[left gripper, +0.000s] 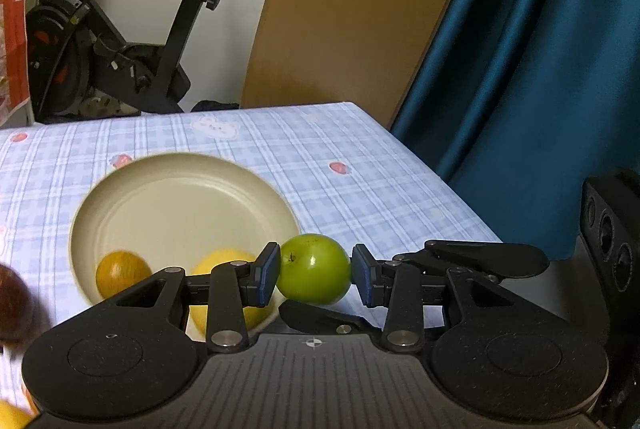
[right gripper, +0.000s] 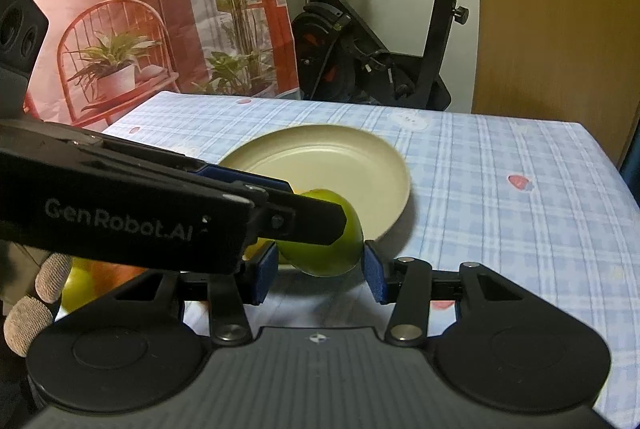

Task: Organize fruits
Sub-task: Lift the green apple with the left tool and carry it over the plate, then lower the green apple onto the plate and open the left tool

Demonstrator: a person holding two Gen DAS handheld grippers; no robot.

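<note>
Left hand-held gripper (left gripper: 315, 271): blue pads pinch a green fruit (left gripper: 314, 269) from both sides, held just above the near rim of the cream plate (left gripper: 180, 197). Right hand-held gripper (right gripper: 320, 269): narrow gap, same fruit sits between its pads; contact unclear, left one crosses in front. Orange fruit (left gripper: 122, 273) and yellow fruit (left gripper: 224, 261) lie on plate. Desk (left gripper: 360, 165) has blue checked cloth; exercise bike (left gripper: 120, 41) and blue curtain (left gripper: 540, 69) behind

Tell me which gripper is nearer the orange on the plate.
Left. The left gripper hangs just right of the orange, jaws on the green fruit; the right gripper reaches in from farther right.
</note>
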